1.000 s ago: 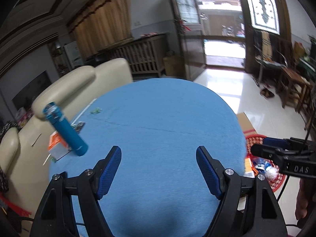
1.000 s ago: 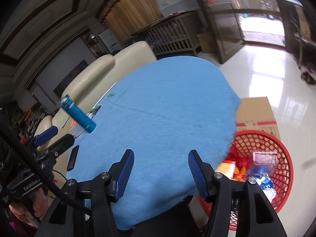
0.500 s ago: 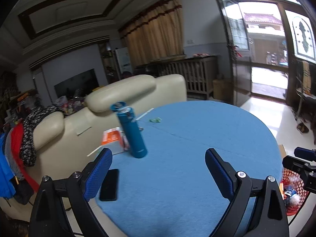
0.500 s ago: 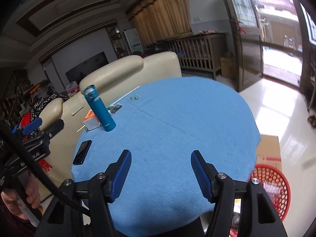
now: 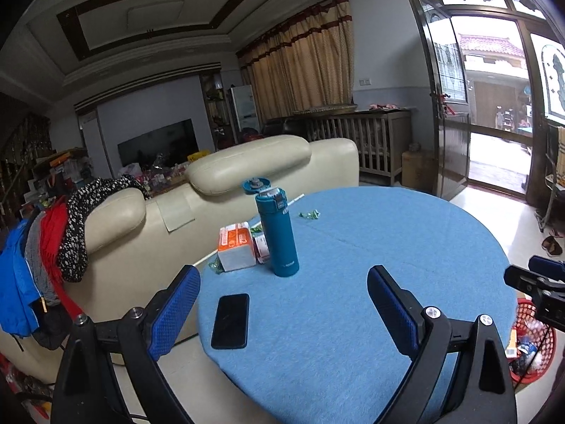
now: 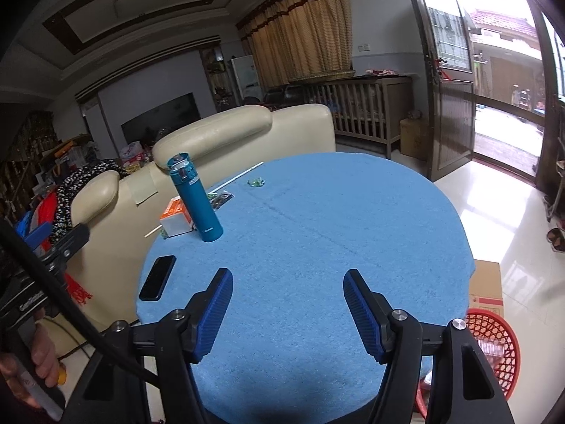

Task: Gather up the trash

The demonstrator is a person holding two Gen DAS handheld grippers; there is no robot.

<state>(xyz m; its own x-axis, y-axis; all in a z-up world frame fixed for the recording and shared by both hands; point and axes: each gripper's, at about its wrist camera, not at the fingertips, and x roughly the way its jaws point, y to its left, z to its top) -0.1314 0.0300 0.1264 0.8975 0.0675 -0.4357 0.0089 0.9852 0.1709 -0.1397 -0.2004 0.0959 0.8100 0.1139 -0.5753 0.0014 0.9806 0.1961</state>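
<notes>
Right wrist view, nearest first: the right tool (image 6: 287,309) hangs with its jaws wide and nothing between them, above the near edge of the blue round surface (image 6: 335,233); the left tool (image 5: 282,312) is likewise spread wide and empty. The red basket (image 6: 494,335) stands on the floor just beside the surface, already holding some trash. Farther on lie a black phone (image 6: 158,277) and an upright teal bottle (image 6: 196,199) — neither looks like trash. The likely pickings sit beyond: a small green wrapper (image 6: 256,182), crinkled, very light and soft, best pinched across its bunched middle, and a thin white stick (image 6: 240,176), light but prone to roll — probably best taken near its middle.
</notes>
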